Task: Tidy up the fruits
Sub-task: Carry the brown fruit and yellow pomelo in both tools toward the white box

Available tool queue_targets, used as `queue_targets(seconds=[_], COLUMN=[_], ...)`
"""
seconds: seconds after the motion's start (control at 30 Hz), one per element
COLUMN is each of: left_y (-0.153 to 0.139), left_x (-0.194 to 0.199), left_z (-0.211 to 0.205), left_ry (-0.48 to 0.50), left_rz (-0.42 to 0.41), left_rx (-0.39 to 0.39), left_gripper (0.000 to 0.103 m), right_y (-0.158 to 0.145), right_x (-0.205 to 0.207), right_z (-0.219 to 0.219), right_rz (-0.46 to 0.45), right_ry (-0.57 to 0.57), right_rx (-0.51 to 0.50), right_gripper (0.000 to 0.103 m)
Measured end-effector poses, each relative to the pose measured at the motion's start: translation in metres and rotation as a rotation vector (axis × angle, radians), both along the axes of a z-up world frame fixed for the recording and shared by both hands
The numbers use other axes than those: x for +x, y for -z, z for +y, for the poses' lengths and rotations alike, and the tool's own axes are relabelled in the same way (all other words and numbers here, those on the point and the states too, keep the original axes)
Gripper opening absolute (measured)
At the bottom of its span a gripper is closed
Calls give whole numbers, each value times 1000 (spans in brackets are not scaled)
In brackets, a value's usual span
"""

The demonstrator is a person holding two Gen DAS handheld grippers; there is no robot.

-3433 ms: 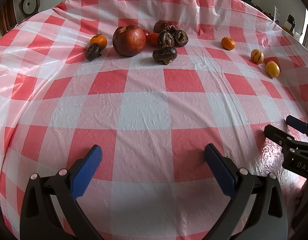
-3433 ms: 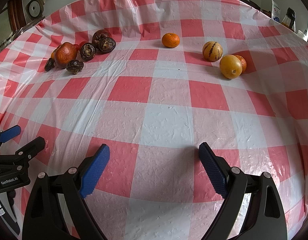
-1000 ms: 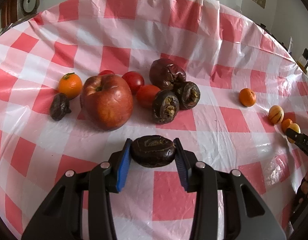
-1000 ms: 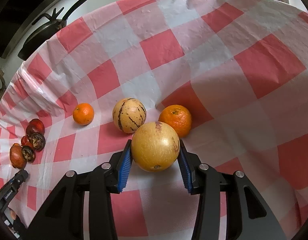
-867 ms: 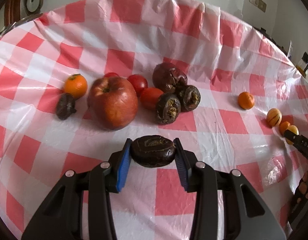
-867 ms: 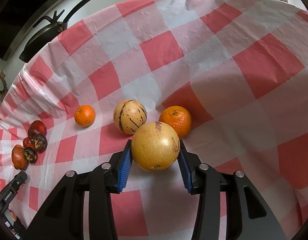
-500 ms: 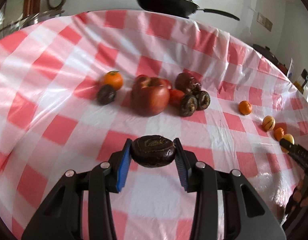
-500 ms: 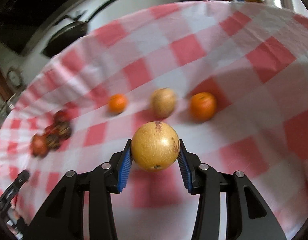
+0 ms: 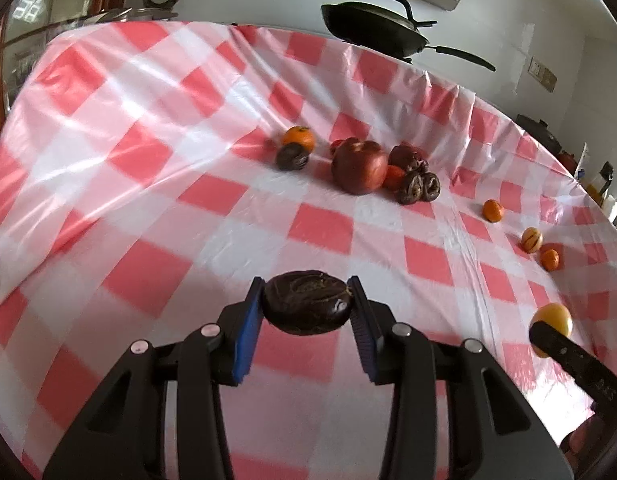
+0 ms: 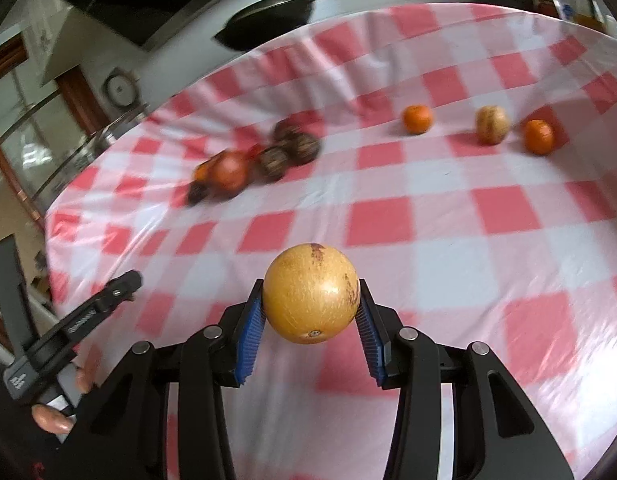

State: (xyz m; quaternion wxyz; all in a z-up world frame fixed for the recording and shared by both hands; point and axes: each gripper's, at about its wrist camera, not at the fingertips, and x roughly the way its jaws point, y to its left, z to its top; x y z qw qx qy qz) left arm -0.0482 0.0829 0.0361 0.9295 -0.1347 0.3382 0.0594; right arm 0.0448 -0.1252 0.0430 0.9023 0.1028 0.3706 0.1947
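Change since earlier frames: both grippers, apart and empty over bare cloth at first, are now each clamped on a fruit and have drawn back from the two fruit groups, which look smaller and farther off.
Left gripper [image 9: 306, 308]: pads pressed on the dark wrinkled fruit [image 9: 307, 302], carried clear of the surface [image 9: 148, 184].
Right gripper [image 10: 310, 312]: pads pressed on the round yellow fruit [image 10: 311, 292], also clear of the cloth.
Dark group: red apple [image 9: 359, 167], further dark fruits [image 9: 418, 186] and a small orange [image 9: 299, 139] lie close together at 12 o'clock in the left view.
Pale group: striped fruit [image 10: 491, 124] between two oranges [image 10: 538, 137] at 1 o'clock in the right view.
Done: two fruits picked, one per hand.
Left: judged, both need setting down; destination not visible; every other fruit remains unsorted.
Stage: judged early.
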Motion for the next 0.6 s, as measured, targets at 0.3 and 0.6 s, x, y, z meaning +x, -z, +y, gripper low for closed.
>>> queue_targets(seconds=[0.3, 0.6], left_y=[-2, 1], left_x=[-46, -96], left_z=[23, 51], left_ry=[-10, -37], left_rz=[0, 14], left_rx=[11, 51], left_gripper=[42, 42], right_y=[8, 12], right_x=[-40, -76], right_z=[56, 107], right_rz=[22, 15], right_ry=[-147, -285], right_rx=[-40, -104], right_gripper=[44, 44])
